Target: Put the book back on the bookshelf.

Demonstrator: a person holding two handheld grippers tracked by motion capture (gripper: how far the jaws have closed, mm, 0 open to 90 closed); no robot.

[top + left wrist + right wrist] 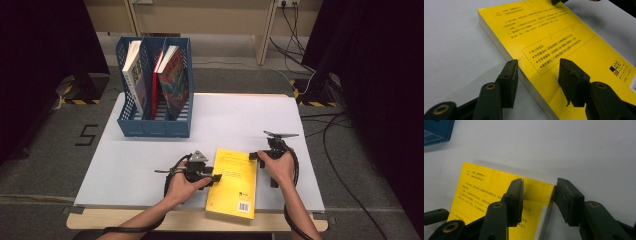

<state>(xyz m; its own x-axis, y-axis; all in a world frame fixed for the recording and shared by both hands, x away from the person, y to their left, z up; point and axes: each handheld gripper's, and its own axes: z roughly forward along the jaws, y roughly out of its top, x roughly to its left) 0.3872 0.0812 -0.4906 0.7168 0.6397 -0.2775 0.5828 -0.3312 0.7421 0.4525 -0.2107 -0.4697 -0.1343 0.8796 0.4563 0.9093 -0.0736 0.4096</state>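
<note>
A yellow book (232, 182) lies flat, back cover up, near the table's front edge. My left gripper (216, 178) is at the book's left long edge. In the left gripper view the book (554, 37) runs between the jaws of the left gripper (537, 67): one jaw stands beside the page edge over the table, the other over the cover, with gaps showing. My right gripper (258, 156) is at the far right corner. There the right gripper (539, 187) straddles the corner of the book (481, 187), one jaw over the cover and one outside the edge.
A blue file holder (155, 125) stands at the back left of the white table (240, 115), with upright books (172, 82) in its slots. Its corner (436, 131) shows in the right gripper view. Cables lie on the floor at the right.
</note>
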